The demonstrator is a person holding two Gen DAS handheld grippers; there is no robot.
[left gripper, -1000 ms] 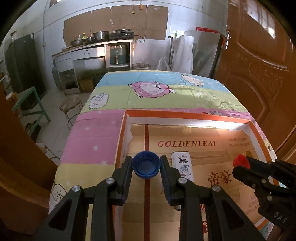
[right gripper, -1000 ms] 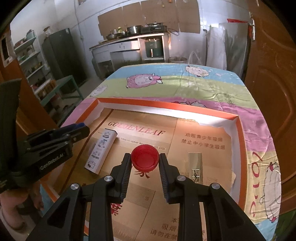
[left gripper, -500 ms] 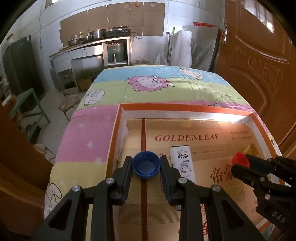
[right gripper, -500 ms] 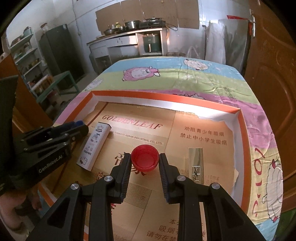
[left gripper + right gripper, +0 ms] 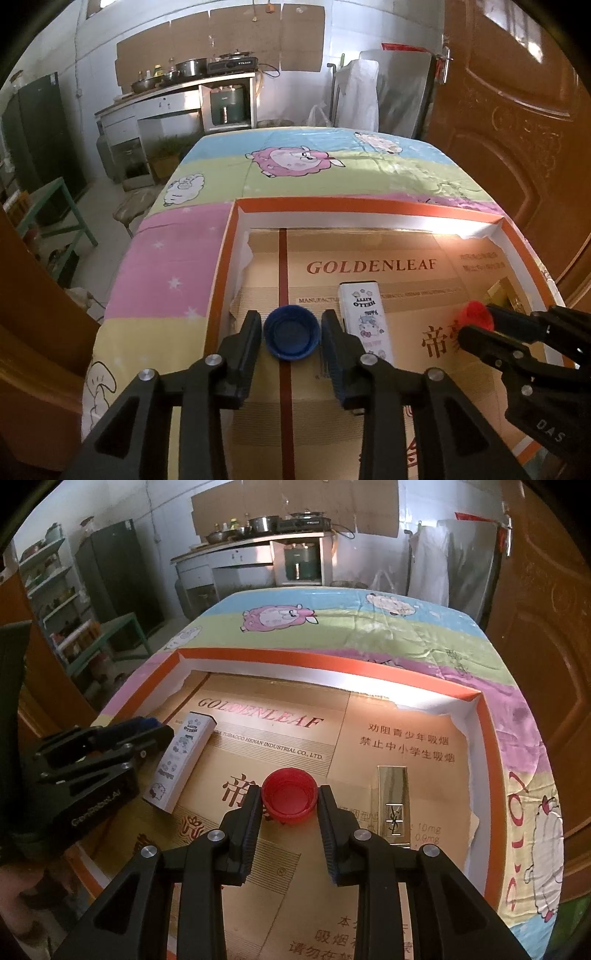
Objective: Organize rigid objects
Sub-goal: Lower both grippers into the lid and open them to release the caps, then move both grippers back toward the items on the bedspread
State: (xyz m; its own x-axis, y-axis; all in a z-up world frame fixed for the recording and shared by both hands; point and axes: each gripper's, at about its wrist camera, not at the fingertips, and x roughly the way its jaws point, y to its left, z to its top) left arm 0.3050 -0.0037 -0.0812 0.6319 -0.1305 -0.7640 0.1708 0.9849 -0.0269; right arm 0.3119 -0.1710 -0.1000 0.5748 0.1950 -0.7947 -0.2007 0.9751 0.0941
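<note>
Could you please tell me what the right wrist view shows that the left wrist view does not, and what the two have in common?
Only the right wrist view shows the gold box in full, lying flat at the right of the tray, and the open hollow of the red cap in the right gripper.

Only the left wrist view shows the hollow of the blue cap held in the left gripper.

Both show the white Hello Kitty box, the GOLDENLEAF cardboard liner and the sheep-print tablecloth.

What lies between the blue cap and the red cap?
The white Hello Kitty box lies flat between the blue cap and the red cap, as the left wrist view shows.
</note>
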